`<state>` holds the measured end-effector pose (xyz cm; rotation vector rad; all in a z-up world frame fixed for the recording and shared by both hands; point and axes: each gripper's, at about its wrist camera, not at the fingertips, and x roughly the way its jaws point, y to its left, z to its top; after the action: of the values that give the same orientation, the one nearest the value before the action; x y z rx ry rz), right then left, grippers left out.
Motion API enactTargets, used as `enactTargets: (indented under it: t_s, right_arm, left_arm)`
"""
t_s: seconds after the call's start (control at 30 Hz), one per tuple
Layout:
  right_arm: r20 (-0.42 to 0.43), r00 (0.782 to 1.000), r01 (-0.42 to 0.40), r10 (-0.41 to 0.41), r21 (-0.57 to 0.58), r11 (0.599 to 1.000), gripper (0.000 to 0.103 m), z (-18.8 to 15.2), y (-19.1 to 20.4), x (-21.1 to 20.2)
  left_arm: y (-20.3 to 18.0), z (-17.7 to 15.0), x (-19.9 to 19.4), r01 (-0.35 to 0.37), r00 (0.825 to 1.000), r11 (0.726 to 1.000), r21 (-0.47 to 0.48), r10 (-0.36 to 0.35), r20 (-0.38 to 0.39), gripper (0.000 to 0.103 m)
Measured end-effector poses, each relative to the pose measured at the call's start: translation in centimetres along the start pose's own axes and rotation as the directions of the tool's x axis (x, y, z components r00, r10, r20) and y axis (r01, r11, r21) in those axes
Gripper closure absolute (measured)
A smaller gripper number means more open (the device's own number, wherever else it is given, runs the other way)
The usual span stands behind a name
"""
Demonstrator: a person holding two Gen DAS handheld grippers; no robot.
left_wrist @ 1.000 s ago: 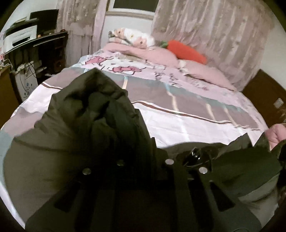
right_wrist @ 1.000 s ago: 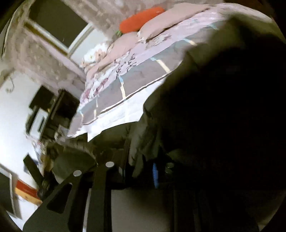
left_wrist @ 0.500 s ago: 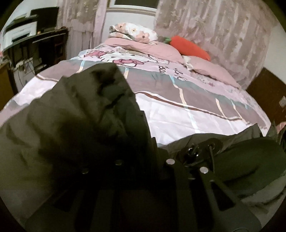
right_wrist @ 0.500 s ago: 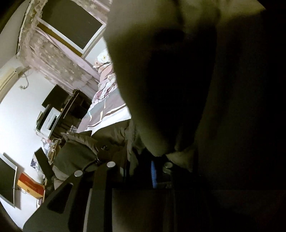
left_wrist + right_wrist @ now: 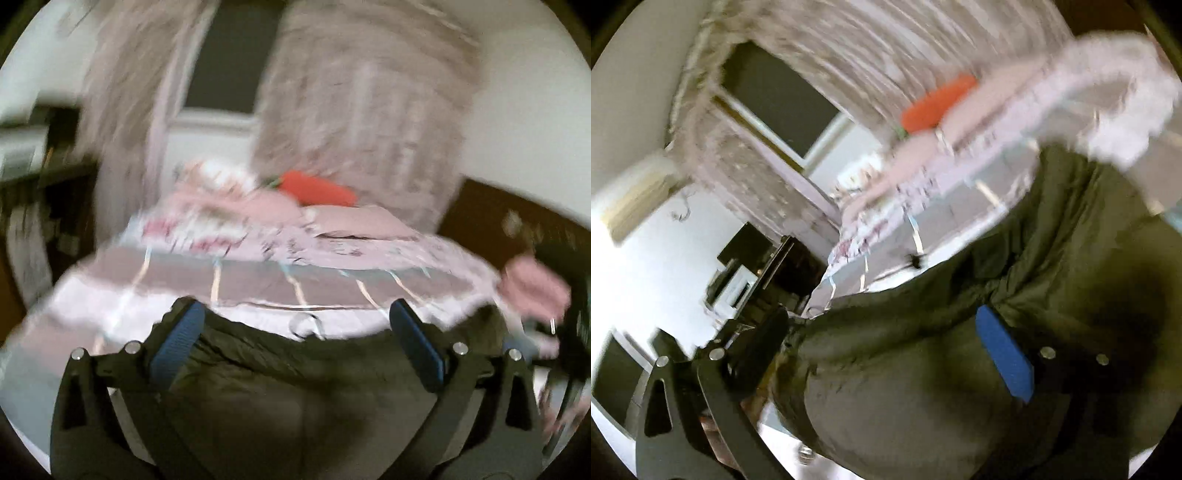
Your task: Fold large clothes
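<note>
A large dark olive padded jacket point(image 5: 295, 387) lies on the bed's pink and white patterned sheet point(image 5: 258, 280). My left gripper point(image 5: 295, 332) is open, its blue-padded fingers point(image 5: 177, 339) spread wide just above the jacket's far edge, holding nothing. In the right wrist view the same jacket point(image 5: 960, 369) fills the lower right, with white fur trim point(image 5: 1115, 110) at its top. My right gripper point(image 5: 882, 332) is open over the jacket, its blue pad point(image 5: 1004, 354) against the fabric. Both views are blurred by motion.
Pink pillows point(image 5: 354, 221) and an orange carrot-shaped cushion point(image 5: 317, 192) lie at the bed's head before curtains and a dark window point(image 5: 232, 55). A dark desk with shelves point(image 5: 33, 184) stands left of the bed. A dark wooden headboard point(image 5: 517, 221) is at right.
Both grippers have opened and let go of the jacket, which has dropped flat onto the bed. Both cameras have swung upward and pulled back.
</note>
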<state>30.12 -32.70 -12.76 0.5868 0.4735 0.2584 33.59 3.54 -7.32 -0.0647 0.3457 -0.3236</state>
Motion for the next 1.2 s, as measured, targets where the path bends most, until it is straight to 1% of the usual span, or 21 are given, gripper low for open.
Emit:
enactTargets:
  t_s: [0.03,0.1,0.2,0.23,0.27,0.33,0.37,0.43,0.53,0.6,0.67,0.73,0.8,0.87,0.93,0.97,1.0,1.03,1.07,1.13,1.2]
  right_arm:
    - [0.004,0.999,0.047,-0.047,-0.083,0.995,0.001,-0.6,0.8,0.1]
    - [0.002,0.984,0.174,-0.180,-0.272,0.946,0.001,-2.4,3.0,1.4]
    - [-0.107,0.972,0.170,-0.211,-0.304,0.937,0.001,-2.4,4.1,5.2]
    - [-0.145,0.955,0.202,-0.258,-0.317,0.927,0.001,-1.8,4.2,7.1]
    - [-0.189,0.935,0.226,-0.300,-0.334,0.915,0.001,-1.4,3.9,8.9]
    - [-0.326,0.863,0.235,-0.386,-0.419,0.877,0.001,-0.1,3.4,14.9]
    - [-0.338,0.845,0.246,-0.415,-0.443,0.862,0.001,0.8,3.1,16.7]
    - [-0.346,0.831,0.274,-0.436,-0.427,0.862,0.001,3.0,1.3,19.1]
    - [-0.326,0.809,0.349,-0.489,-0.403,0.846,0.001,4.0,-1.4,21.3]
    - [-0.334,0.824,0.340,-0.458,-0.355,0.871,0.001,4.1,-2.3,22.8]
    - [-0.305,0.857,0.329,-0.415,-0.294,0.897,0.001,3.8,-3.1,22.8]
    - [-0.293,0.875,0.307,-0.386,-0.280,0.910,0.001,3.4,-3.6,22.1]
    - [-0.292,0.878,0.306,-0.380,-0.269,0.913,0.001,3.6,-4.7,21.3]
    - [-0.279,0.870,0.340,-0.407,-0.261,0.904,0.001,4.2,-6.0,20.5]
    - [-0.258,0.865,0.372,-0.432,-0.250,0.894,0.001,4.7,-7.4,19.3]
    - [-0.232,0.849,0.423,-0.475,-0.241,0.874,0.001,5.1,-8.8,18.3]
    - [-0.211,0.818,0.490,-0.536,-0.234,0.840,0.001,5.3,-10.0,17.7]
    - [-0.194,0.745,0.601,-0.638,-0.221,0.768,0.001,5.5,-12.0,17.1]
    - [-0.207,0.727,0.629,-0.655,-0.182,0.756,0.001,5.5,-13.5,16.4]
    - [-0.257,0.793,0.573,-0.552,0.012,0.819,0.001,4.7,-17.5,14.5]
    - [-0.255,0.807,0.563,-0.533,0.059,0.824,0.001,4.1,-18.7,13.9]
  left_arm:
    - [-1.5,-1.2,-0.3,0.010,1.000,0.998,0.068,-0.010,-0.012,0.002]
    - [-3.4,-3.4,0.6,0.042,0.996,0.992,0.119,-0.032,-0.085,0.002]
    - [-4.7,-4.8,4.6,-0.029,0.980,0.988,0.151,0.058,-0.192,0.002]
    - [-4.8,-4.6,6.6,-0.043,0.969,0.987,0.158,0.080,-0.235,0.002]
    - [-5.1,-4.2,9.7,-0.052,0.945,0.982,0.182,0.108,-0.310,0.002]
    - [-5.6,-3.3,13.8,-0.079,0.922,0.966,0.247,0.165,-0.351,0.002]
    - [-5.6,-2.9,15.1,-0.096,0.920,0.959,0.267,0.188,-0.345,0.002]
    - [-5.6,-2.1,19.0,-0.122,0.909,0.950,0.286,0.223,-0.351,0.002]
    - [-5.6,-2.6,23.1,-0.105,0.889,0.942,0.318,0.232,-0.395,0.002]
    - [-5.3,-2.9,24.1,-0.109,0.889,0.936,0.333,0.242,-0.388,0.002]
    - [-4.4,-3.1,24.3,-0.103,0.897,0.945,0.311,0.223,-0.382,0.002]
    - [-1.9,-3.4,24.2,-0.114,0.900,0.965,0.237,0.201,-0.386,0.002]
    - [0.6,-3.7,23.6,-0.148,0.899,0.977,0.152,0.197,-0.392,0.002]
    - [3.2,-3.9,23.5,-0.236,0.880,0.963,0.129,0.268,-0.393,0.002]
    - [5.8,-4.3,23.3,-0.324,0.846,0.932,0.163,0.363,-0.390,0.002]
    - [7.4,-4.7,23.0,-0.367,0.828,0.911,0.188,0.412,-0.380,0.002]
    - [8.5,-5.0,22.6,-0.385,0.821,0.903,0.190,0.429,-0.377,0.002]
    - [10.0,-5.5,22.2,-0.394,0.818,0.903,0.171,0.430,-0.383,0.002]
    - [11.5,-6.0,21.7,-0.402,0.820,0.907,0.126,0.418,-0.392,0.002]
    - [13.6,-6.5,21.1,-0.425,0.820,0.903,0.057,0.411,-0.399,0.002]
    - [15.2,-7.0,20.8,-0.460,0.813,0.888,0.003,0.423,-0.400,0.002]
